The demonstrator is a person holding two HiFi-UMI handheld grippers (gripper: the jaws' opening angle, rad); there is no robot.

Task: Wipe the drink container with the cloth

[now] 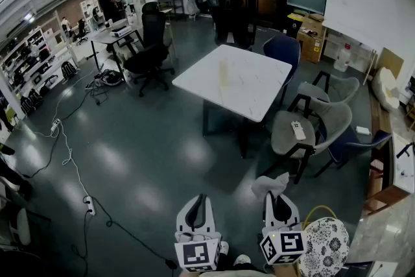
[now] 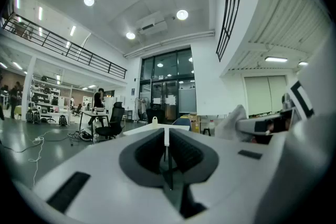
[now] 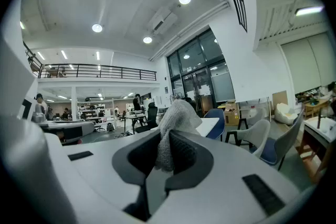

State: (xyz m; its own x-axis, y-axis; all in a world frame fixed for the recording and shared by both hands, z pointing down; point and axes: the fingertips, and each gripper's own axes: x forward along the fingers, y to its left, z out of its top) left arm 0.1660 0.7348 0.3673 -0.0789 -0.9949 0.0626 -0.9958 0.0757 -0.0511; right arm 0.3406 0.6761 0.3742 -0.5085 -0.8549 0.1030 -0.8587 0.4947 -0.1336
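Jaws of the left gripper (image 1: 196, 203) are seen pressed together with nothing between them, and it is held level at the bottom of the head view. Just to its right, the right gripper (image 1: 279, 201) is clamped on the grey cloth (image 1: 269, 185), which is bunched above its jaws. Well ahead, a white table (image 1: 259, 97) is flanked by chairs (image 1: 293, 134). A small pale object (image 2: 154, 119) is seen on it. Whether it is the drink container cannot be told.

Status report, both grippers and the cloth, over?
Left gripper shut, empty. Right gripper shut on pale grey cloth. White square table ahead, not reached; drink container unclear.
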